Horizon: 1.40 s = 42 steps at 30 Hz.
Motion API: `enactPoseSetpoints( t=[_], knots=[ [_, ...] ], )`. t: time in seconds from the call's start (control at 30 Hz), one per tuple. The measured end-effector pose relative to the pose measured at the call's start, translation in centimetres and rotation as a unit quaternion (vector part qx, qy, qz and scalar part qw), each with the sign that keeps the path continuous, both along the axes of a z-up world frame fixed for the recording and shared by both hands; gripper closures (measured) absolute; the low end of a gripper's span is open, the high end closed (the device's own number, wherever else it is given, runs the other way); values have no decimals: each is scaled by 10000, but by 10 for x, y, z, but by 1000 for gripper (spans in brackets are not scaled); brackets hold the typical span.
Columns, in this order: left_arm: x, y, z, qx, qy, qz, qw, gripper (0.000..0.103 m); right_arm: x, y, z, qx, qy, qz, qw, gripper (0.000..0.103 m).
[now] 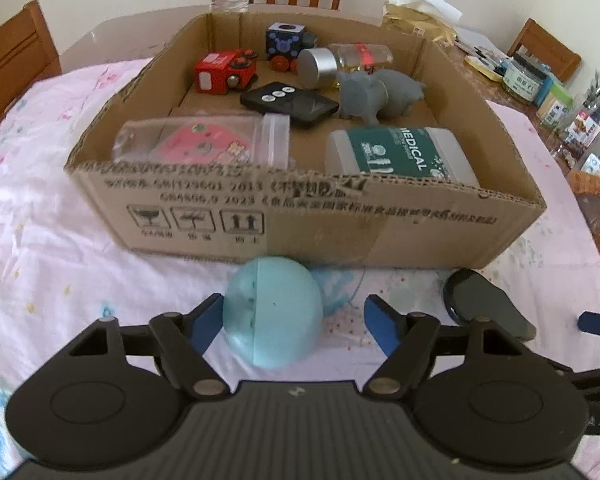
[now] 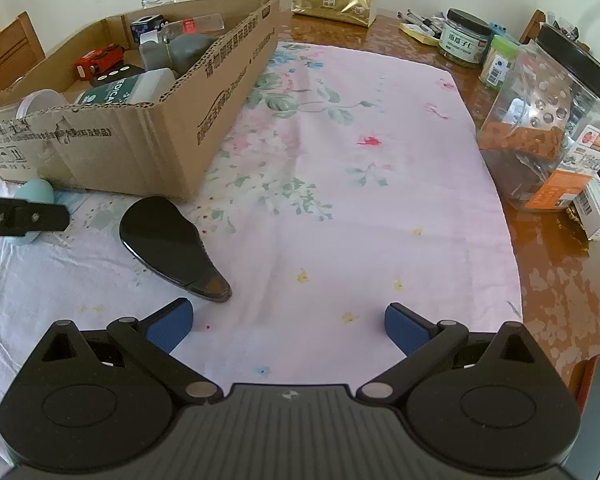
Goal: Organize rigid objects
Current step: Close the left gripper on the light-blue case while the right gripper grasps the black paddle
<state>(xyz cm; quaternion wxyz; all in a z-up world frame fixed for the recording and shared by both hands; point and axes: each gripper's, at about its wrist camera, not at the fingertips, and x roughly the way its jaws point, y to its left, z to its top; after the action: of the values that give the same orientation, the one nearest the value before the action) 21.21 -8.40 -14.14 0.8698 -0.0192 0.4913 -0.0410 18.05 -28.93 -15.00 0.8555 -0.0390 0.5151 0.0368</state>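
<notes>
A light blue egg-shaped ball (image 1: 274, 312) lies on the pink cloth in front of the cardboard box (image 1: 300, 220). My left gripper (image 1: 294, 326) is open, its blue pads (image 1: 204, 326) either side of the ball, the left pad close to it. A black oval object (image 2: 170, 242) lies on the cloth to the right of the ball; it also shows in the left wrist view (image 1: 486, 304). My right gripper (image 2: 288, 328) is open and empty, just right of the black object. The ball (image 2: 38, 194) shows partly behind my left gripper in the right wrist view.
The box (image 2: 148, 136) holds a red cube (image 1: 224, 70), a blue cube (image 1: 286, 40), a black remote (image 1: 290, 104), a grey toy animal (image 1: 380, 94), a medical bottle (image 1: 400, 156) and jars. Jars and boxes (image 2: 540, 132) crowd the table's right edge. Chairs stand around.
</notes>
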Motion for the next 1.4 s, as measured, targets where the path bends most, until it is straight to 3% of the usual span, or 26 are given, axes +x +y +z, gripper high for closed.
enactPoseSetpoints(
  t=[0.1,0.27,0.43,0.63,0.87,1.13,1.4],
  knots=[
    [-3,-1,0,293,-119,-143,9994,51,-2,6,0,15,78,116,9999,0],
    [-9,10,1,400,-152,-258,9987,51,-7,26,1,152,119,405,9990,0],
    [-14,29,3,501,-112,-97,9986,51,-14,48,5,500,121,654,9965,0],
    [-15,44,3,538,-61,-26,9985,51,-16,68,4,555,41,868,9947,0],
    [-15,45,3,552,-73,-138,9984,51,9,67,1,431,-143,563,9974,0],
    [-16,43,2,606,-130,-232,9978,50,21,68,-4,191,-327,-156,9992,0],
    [-15,46,2,594,-139,-362,9975,50,30,82,-5,61,-461,-328,9984,1]
  ],
)
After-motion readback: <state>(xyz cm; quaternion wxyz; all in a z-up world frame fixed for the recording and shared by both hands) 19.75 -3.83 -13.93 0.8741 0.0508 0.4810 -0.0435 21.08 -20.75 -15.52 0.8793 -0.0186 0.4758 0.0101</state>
